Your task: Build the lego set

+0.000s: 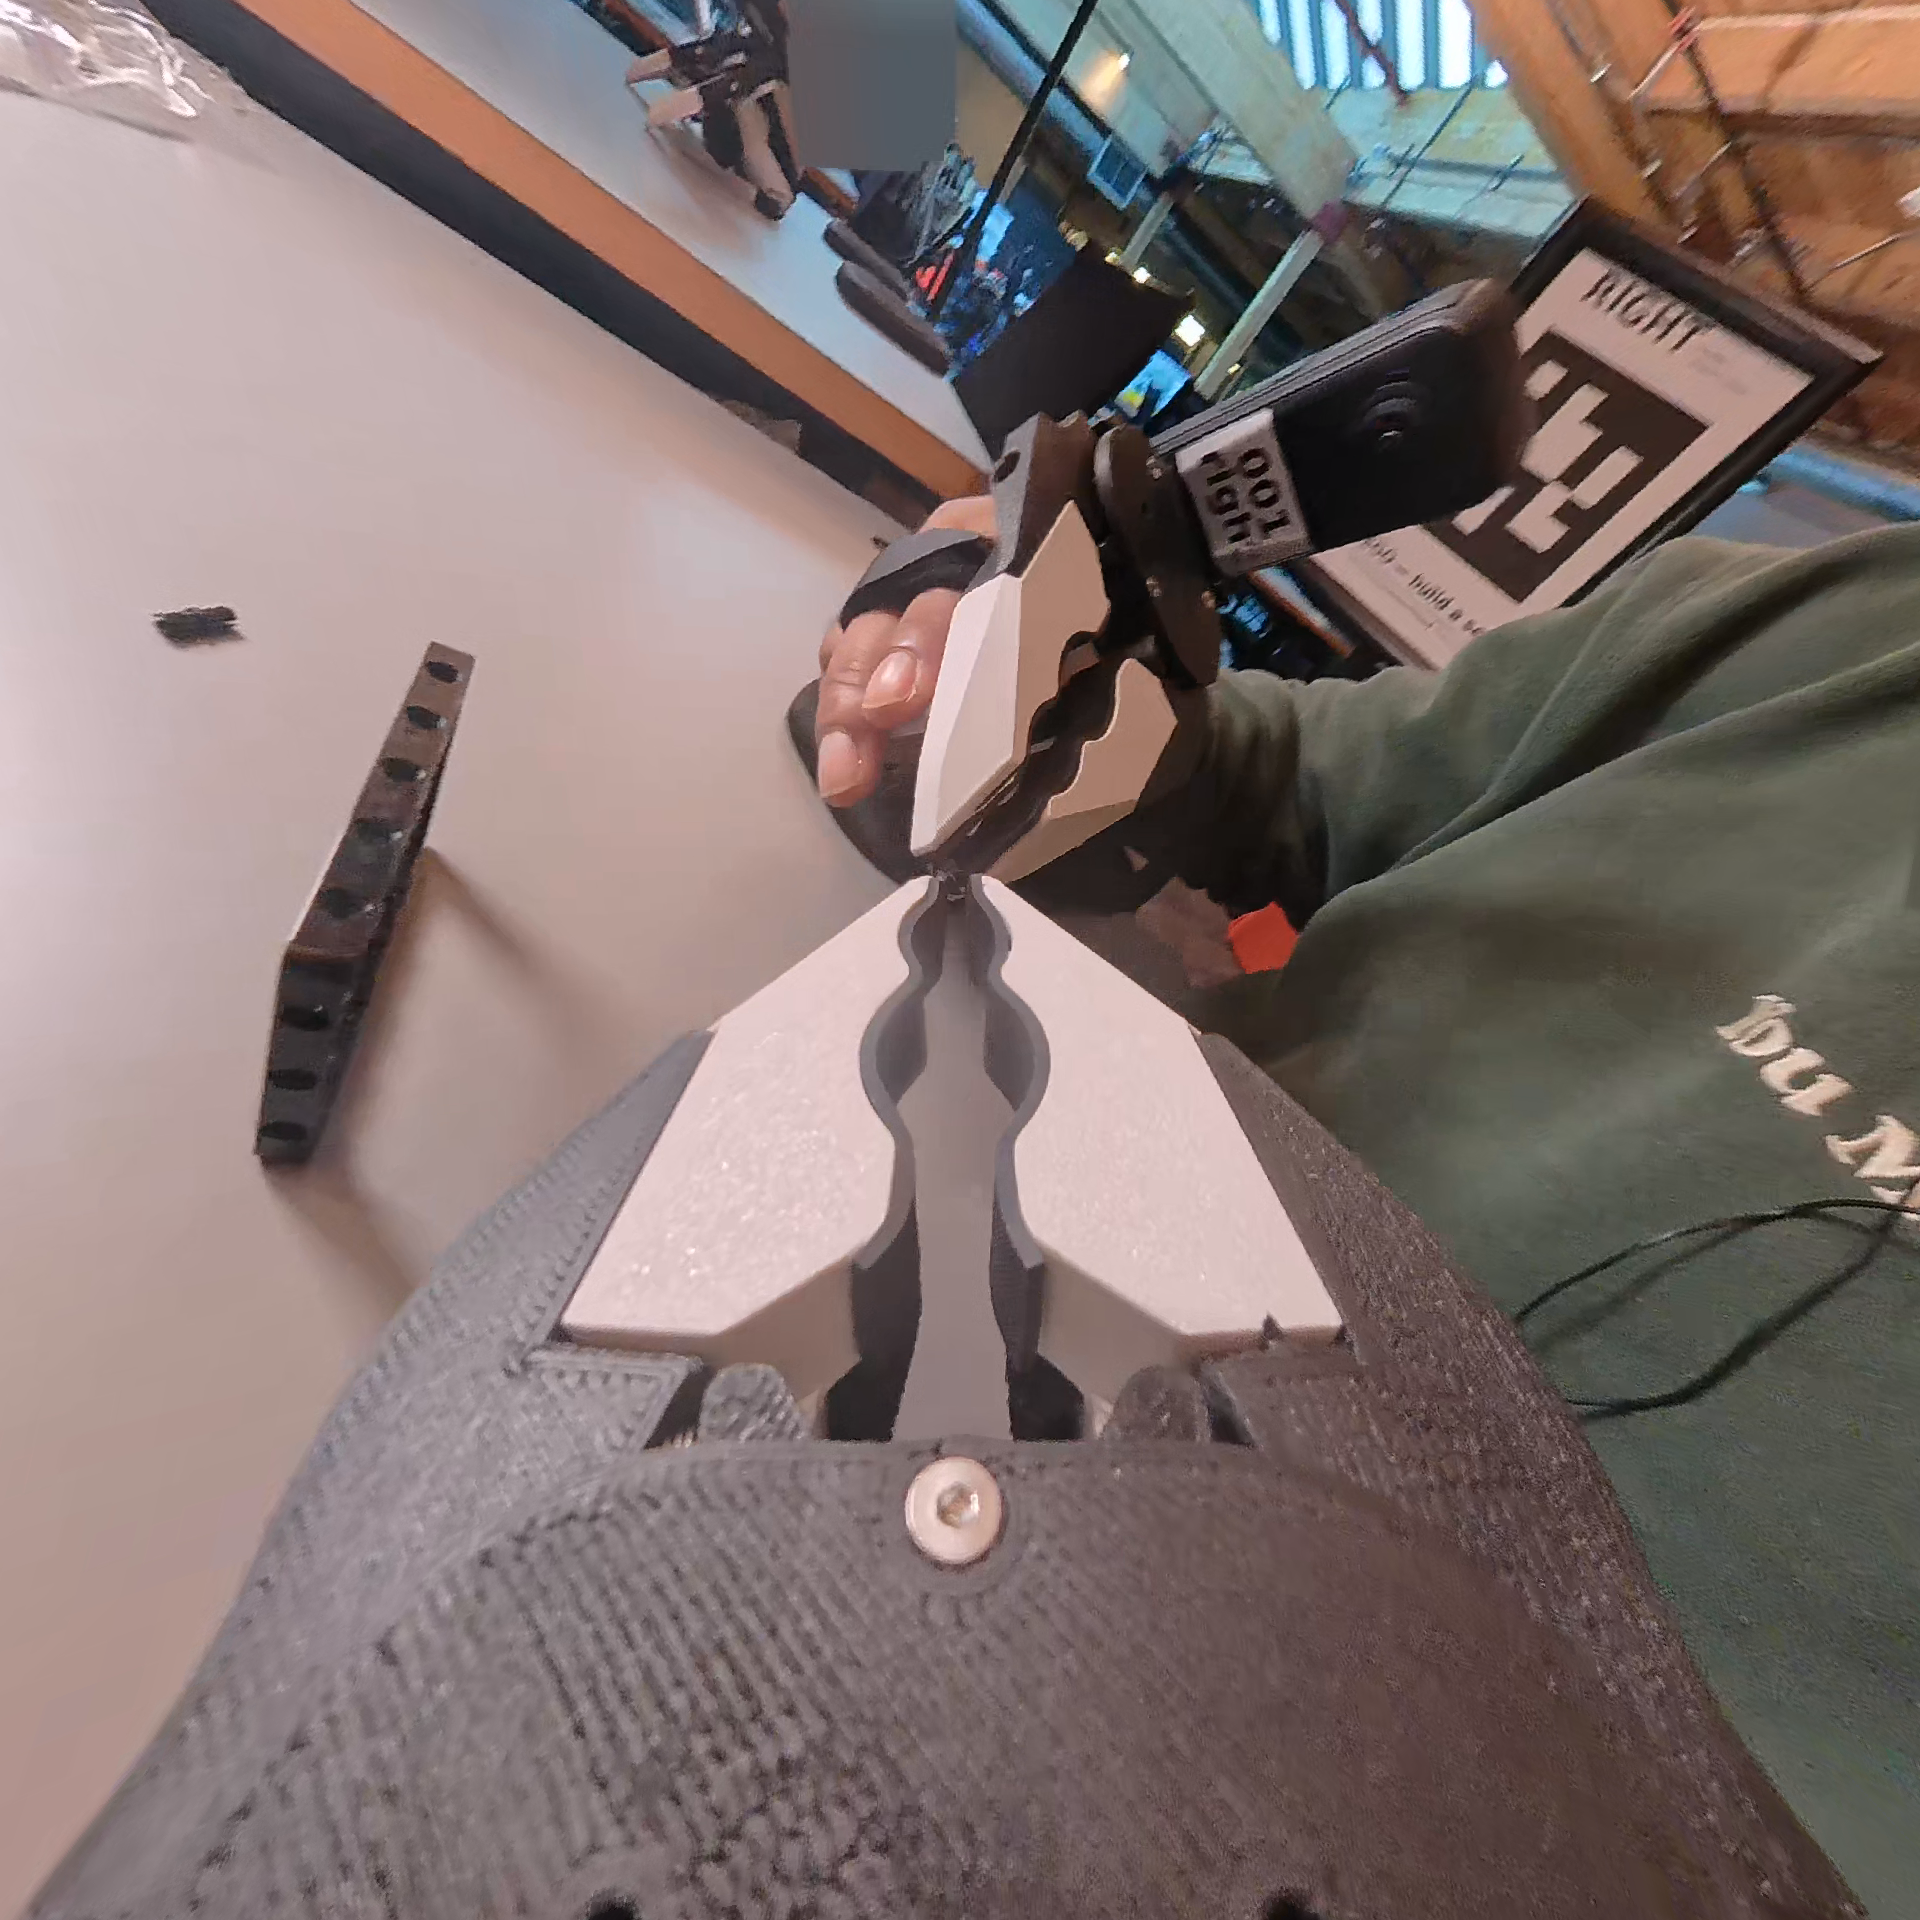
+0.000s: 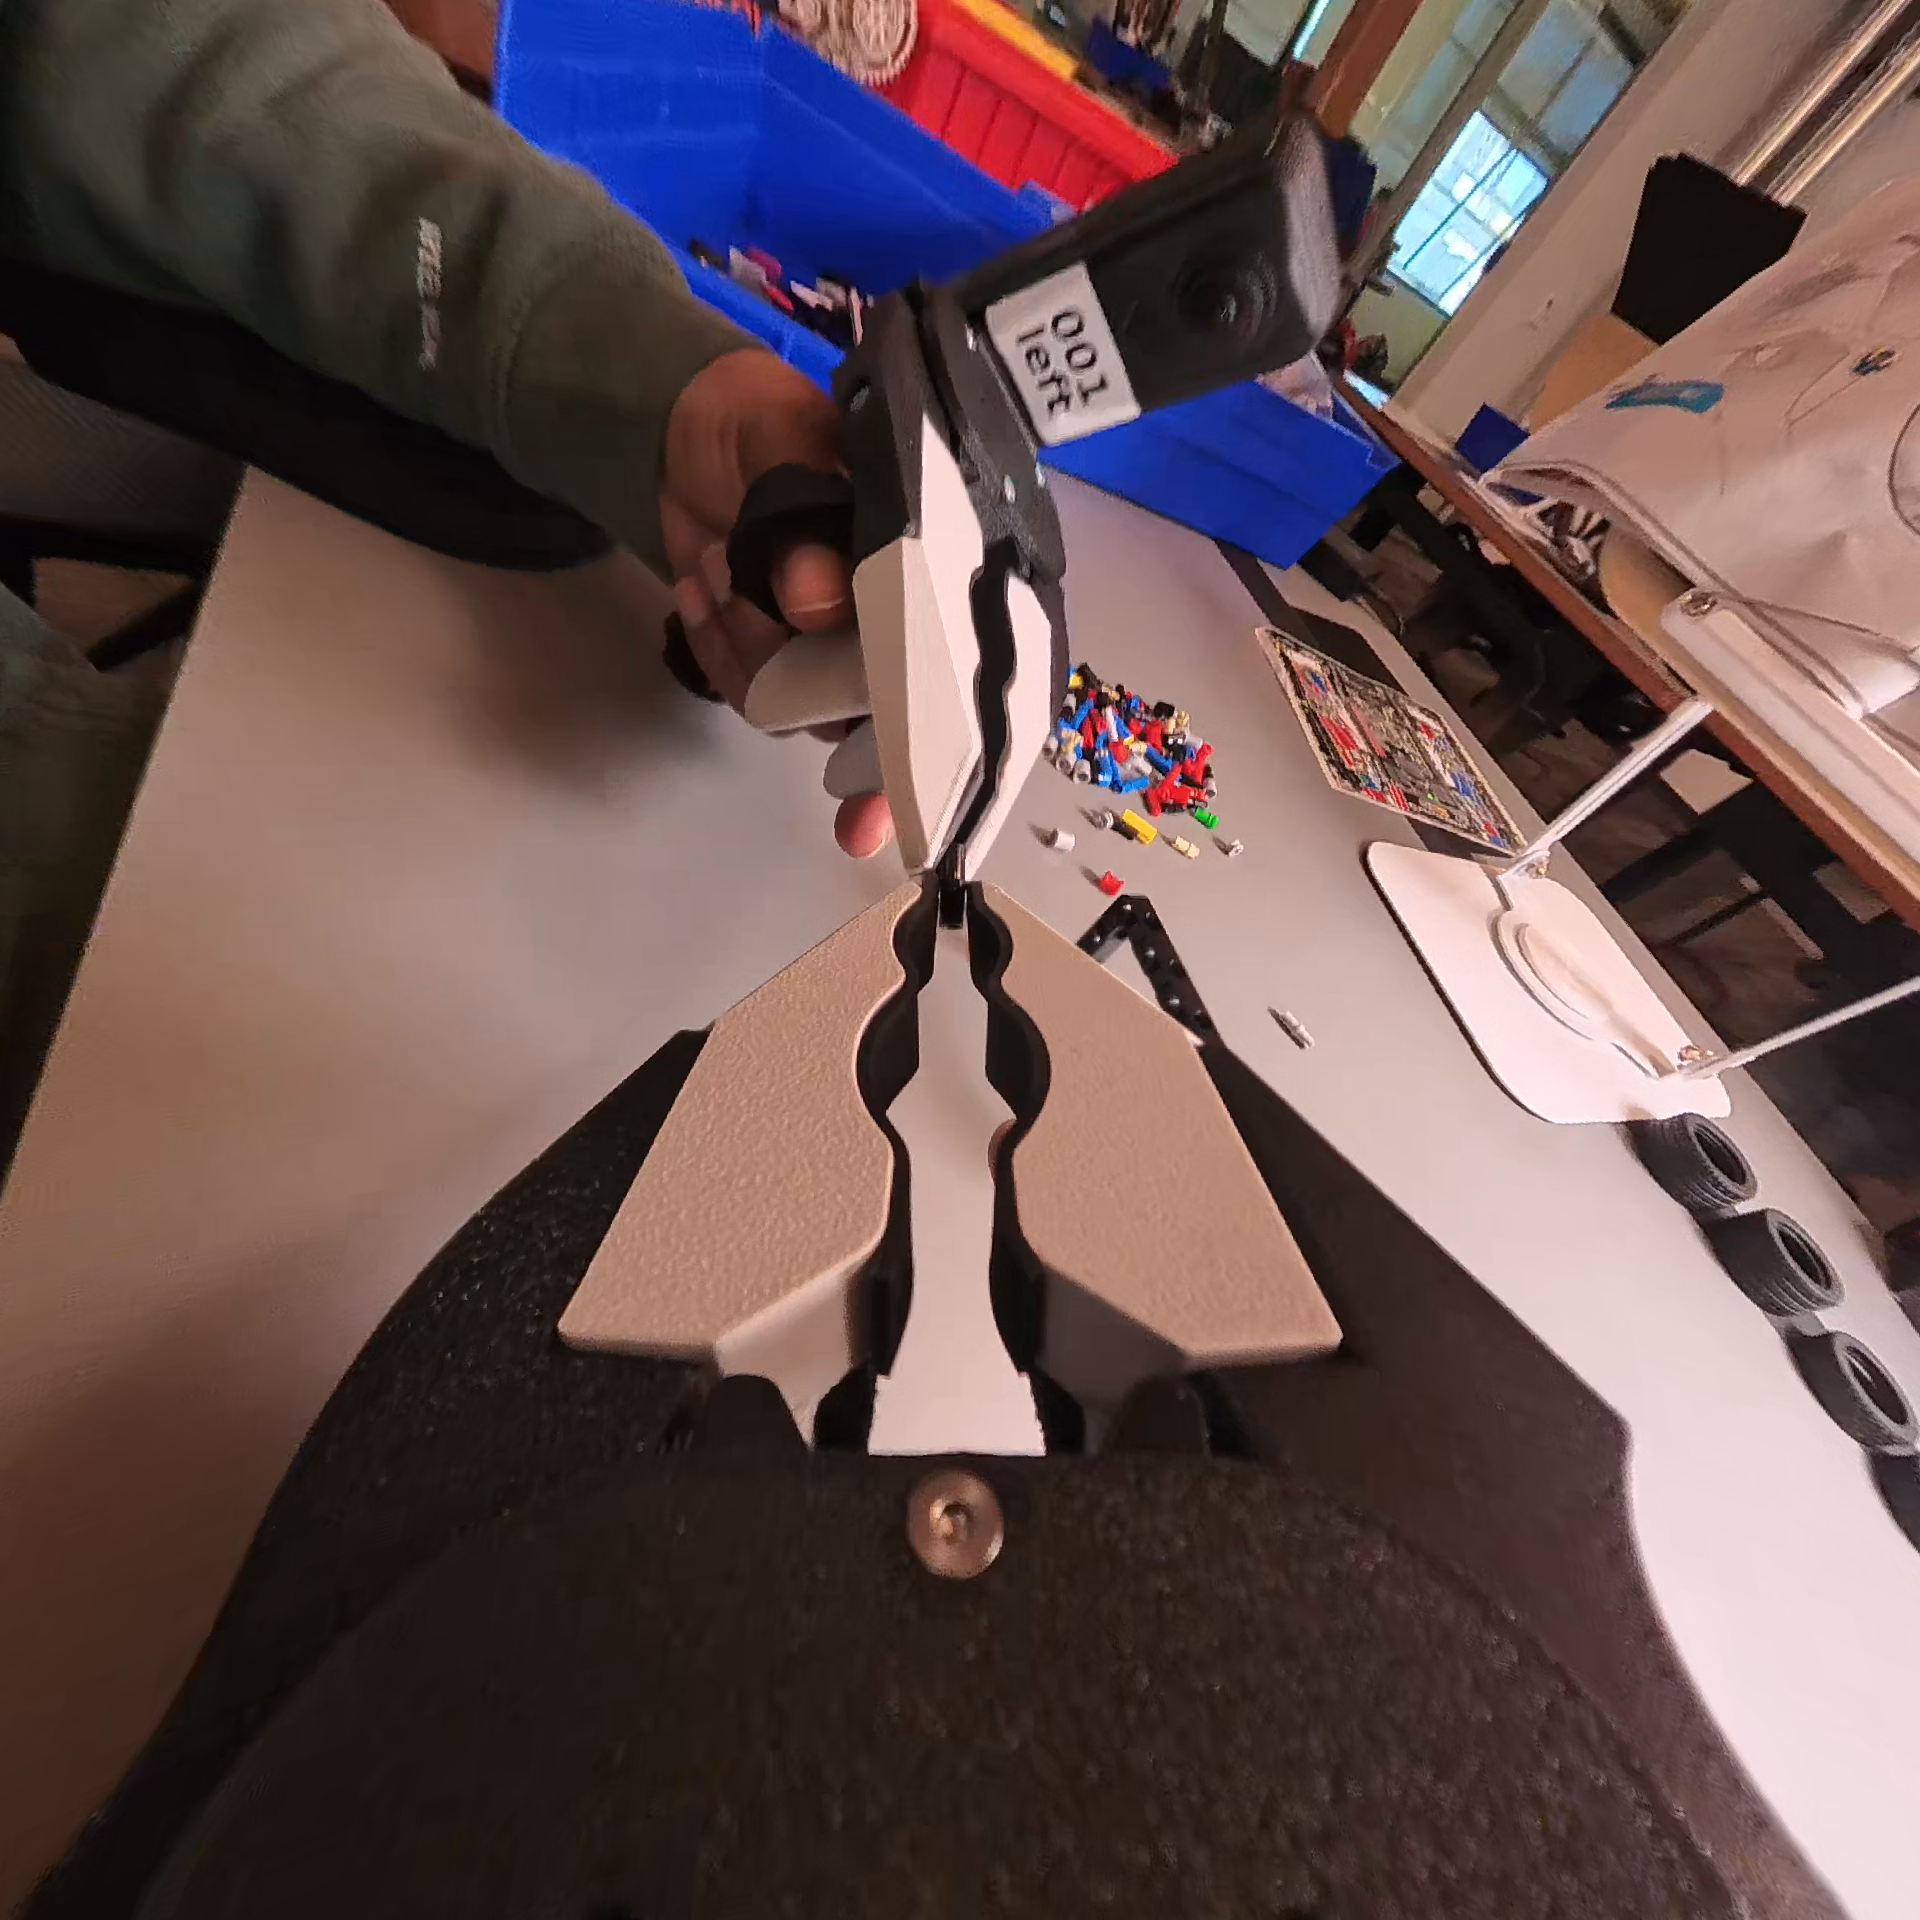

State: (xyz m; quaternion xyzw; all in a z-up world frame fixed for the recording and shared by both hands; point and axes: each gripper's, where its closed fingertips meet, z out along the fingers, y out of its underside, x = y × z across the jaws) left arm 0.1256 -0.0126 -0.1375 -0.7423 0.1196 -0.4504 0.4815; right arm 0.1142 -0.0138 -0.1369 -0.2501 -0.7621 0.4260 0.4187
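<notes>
Left wrist view shows the left gripper [image 1: 948,891] with its two pale fingers closed to a point on a very small black piece [image 1: 948,885]. The right gripper [image 1: 961,847] comes from the upper right and its tips meet the same small piece, so both grippers pinch it tip to tip, above the worktop [image 1: 312,416] and not resting on it. The piece is too small to say what kind of part it is. A hand [image 1: 883,686] holds the right gripper, with a dark green sleeve [image 1: 1558,831] behind it.

On the worktop, left of the grippers, a long black beam with holes [image 1: 358,914] lies with one long side turned up. Farther toward the far edge lies a small black part [image 1: 195,621].

Right wrist view gives the same meeting from the other side: the right gripper [image 2: 951,914] is closed on the small black piece [image 2: 951,904], and the left gripper [image 2: 954,857], held by the other hand [image 2: 748,582], closes on it from above. Behind them, near the middle of the worktop [image 2: 416,935], is a heap of small coloured lego parts [image 2: 1132,738], with some loose parts [image 2: 1138,826] just beside it. A printed sheet [image 2: 1382,743] lies nearer the right edge, next to a white stand base [image 2: 1455,935]. A black beam [image 2: 1143,961] shows partly behind the right finger. Black tyres [image 2: 1766,1262] stand in a row along the right edge. Blue bins [image 2: 779,135] are at the far end.
</notes>
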